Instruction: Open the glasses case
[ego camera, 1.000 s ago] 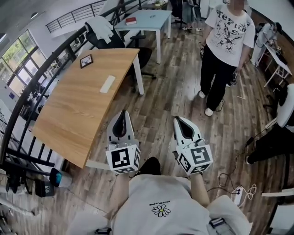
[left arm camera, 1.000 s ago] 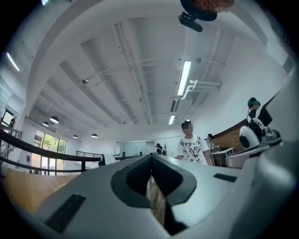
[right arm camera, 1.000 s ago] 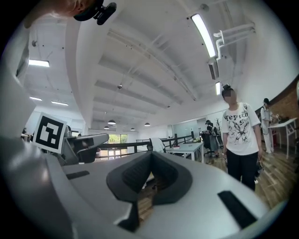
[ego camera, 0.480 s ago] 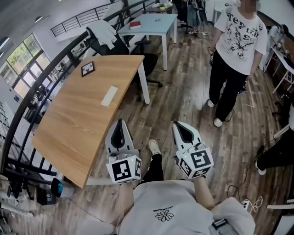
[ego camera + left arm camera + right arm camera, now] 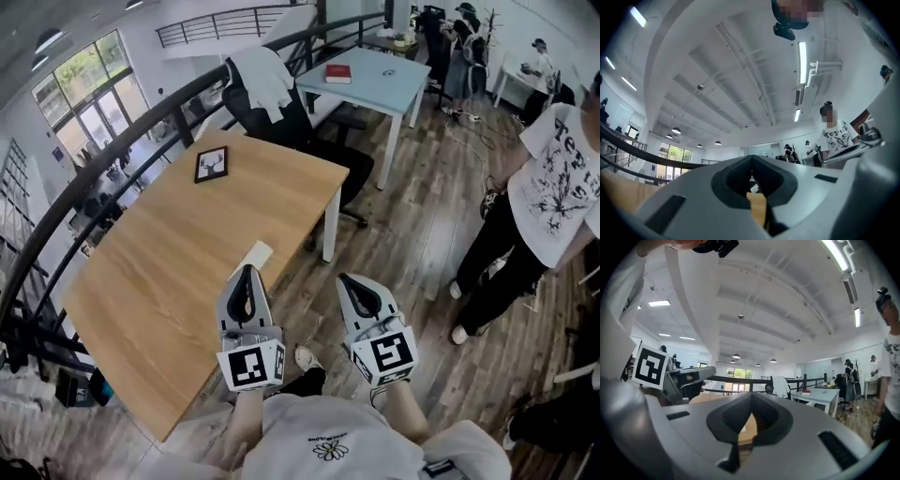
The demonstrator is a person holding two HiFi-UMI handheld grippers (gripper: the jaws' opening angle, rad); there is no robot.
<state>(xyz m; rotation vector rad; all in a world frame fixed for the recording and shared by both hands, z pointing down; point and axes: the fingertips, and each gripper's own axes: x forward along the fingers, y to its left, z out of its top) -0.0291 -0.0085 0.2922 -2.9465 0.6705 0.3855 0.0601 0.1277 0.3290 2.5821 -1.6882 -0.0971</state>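
Glasses case [image 5: 257,253] is untouched and closed, a pale oblong lying flat near the edge of the wooden desk [image 5: 159,281].

The left tool [image 5: 246,272] and the right tool [image 5: 343,279] are both fully closed and hold nothing. In each gripper view the dark pads meet along a single line, with only a sliver of desk wood showing through the notch beneath them.

In the head view the left tool's tip sits just short of the case, over the desk's edge. The right tool hangs over the floor beside the desk.

The step in hand looks like the approach. The next move probably calls for tipping both tools down toward the case and parting their jaws. One tool could then steady the base while the other lifts the lid.

Only the head view shows the case, the desk layout and a black-framed picture [image 5: 211,163] well beyond the case. Both gripper views look out level or upward at ceiling and lights, and the case cannot be made out in them. The right gripper view alone shows the left tool's marker cube from the side. It also shows a pale table with a red book [image 5: 805,392].
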